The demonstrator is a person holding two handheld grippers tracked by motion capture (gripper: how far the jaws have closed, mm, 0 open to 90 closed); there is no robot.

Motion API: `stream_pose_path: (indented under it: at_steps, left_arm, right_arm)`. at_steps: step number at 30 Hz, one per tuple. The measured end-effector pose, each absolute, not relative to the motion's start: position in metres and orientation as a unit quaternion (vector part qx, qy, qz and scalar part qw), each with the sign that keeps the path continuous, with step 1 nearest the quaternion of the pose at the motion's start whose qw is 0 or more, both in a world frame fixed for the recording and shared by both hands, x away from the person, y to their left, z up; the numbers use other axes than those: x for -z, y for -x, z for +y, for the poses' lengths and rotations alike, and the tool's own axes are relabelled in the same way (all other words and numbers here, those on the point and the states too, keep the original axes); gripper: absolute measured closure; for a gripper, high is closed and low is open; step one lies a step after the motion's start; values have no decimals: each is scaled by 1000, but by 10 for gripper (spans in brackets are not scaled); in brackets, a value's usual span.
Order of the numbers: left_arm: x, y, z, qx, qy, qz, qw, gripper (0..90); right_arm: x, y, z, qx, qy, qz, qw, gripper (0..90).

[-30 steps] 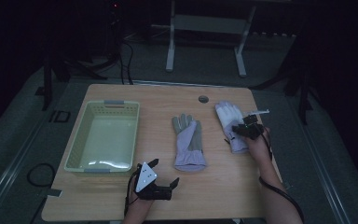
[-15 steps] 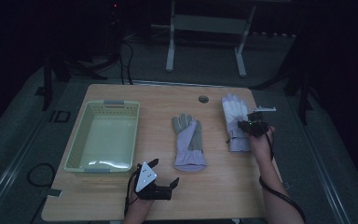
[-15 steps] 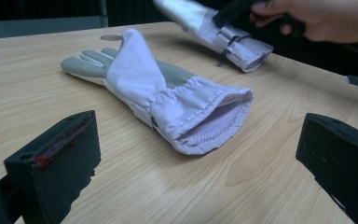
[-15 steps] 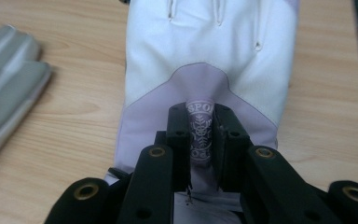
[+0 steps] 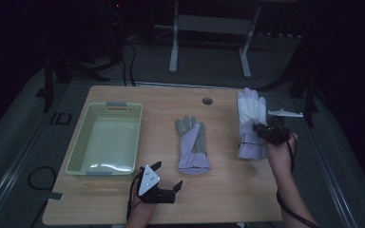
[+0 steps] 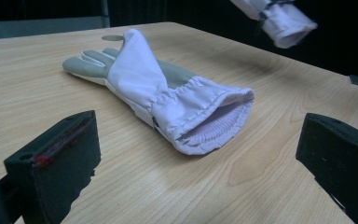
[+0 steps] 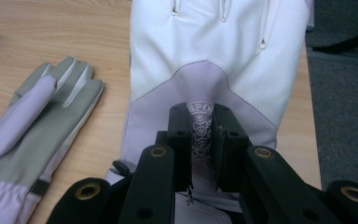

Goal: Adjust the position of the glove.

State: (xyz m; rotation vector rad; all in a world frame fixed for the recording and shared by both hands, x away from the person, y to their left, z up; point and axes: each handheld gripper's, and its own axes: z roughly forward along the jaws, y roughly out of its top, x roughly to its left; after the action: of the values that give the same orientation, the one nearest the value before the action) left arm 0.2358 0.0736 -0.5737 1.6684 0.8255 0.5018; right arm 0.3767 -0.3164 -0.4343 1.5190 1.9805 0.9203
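The right tool, jaws just closed, pinched the white glove near its cuff, seemingly lifted off the worktop, fingers pointing away. The left tool stood wide.

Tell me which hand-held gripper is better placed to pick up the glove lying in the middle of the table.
Left. The left hand-held gripper is open, facing the middle glove; the right hand-held gripper is shut on the white glove.

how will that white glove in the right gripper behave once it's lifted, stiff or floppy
Probably floppy: the white glove is thin fabric, bunched in a fold where the right gripper pinches it. Likely light, since in the left gripper view its cuff hangs clear of the table from that one pinch.
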Motion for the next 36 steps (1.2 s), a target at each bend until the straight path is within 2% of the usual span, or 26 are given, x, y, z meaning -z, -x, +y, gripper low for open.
stream_pose_path:
  at_steps: [10,25,29,36]
  left_arm:
    - [574,-236,73,-215,-713,351,567,0]
    - [573,-235,73,-216,-713,352,566,0]
    - [573,-235,73,-217,-713,352,566,0]
    - [574,-236,73,-215,-713,353,567,0]
  right_arm:
    - [466,-339,-314,-327,-583,712,215,793]
    - [516,-369,-297,-289,-608,714,192,772]
    - [524,-372,-297,-287,-611,712,193,736]
    - [515,-372,-302,-298,-593,721,201,580]
